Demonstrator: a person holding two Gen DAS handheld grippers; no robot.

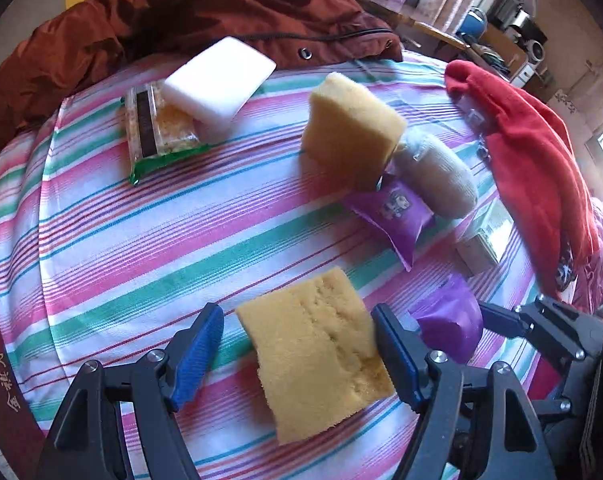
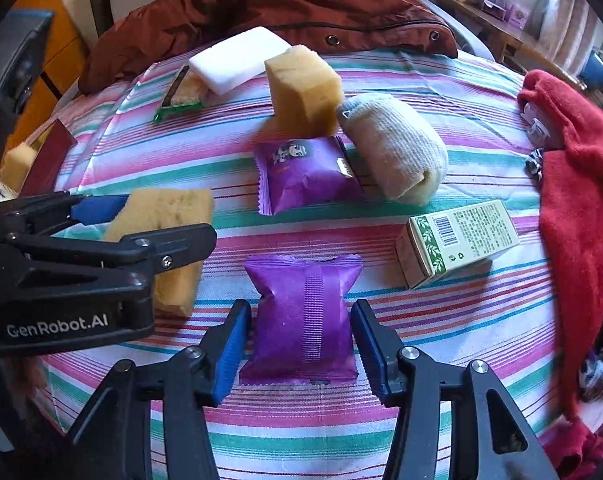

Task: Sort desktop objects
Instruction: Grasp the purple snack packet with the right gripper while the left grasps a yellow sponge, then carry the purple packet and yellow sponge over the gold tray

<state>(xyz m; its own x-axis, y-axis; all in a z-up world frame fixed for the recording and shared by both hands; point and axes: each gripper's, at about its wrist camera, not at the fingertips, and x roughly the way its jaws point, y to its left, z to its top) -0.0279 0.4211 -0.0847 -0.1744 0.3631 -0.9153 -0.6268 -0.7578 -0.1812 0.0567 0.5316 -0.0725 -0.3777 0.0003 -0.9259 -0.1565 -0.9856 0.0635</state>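
My left gripper (image 1: 297, 340) is open around a flat yellow sponge (image 1: 317, 356) lying on the striped cloth; the right finger touches its edge, the left one stands apart. It shows from the side in the right wrist view (image 2: 165, 220). My right gripper (image 2: 299, 344) is open around a purple snack packet (image 2: 303, 316), both fingers just beside it. A second purple packet (image 2: 305, 174), an upright yellow sponge (image 2: 301, 92), a rolled beige sock (image 2: 397, 148), a green-white box (image 2: 457, 240), a white sponge (image 2: 239, 58) and a clear cracker pack (image 1: 157, 128) lie farther back.
A rust-brown jacket (image 1: 181, 20) is heaped along the far edge of the table. A red garment (image 2: 581, 184) drapes over the right edge. A dark red booklet (image 2: 49, 156) lies at the left edge. Furniture stands behind on the right.
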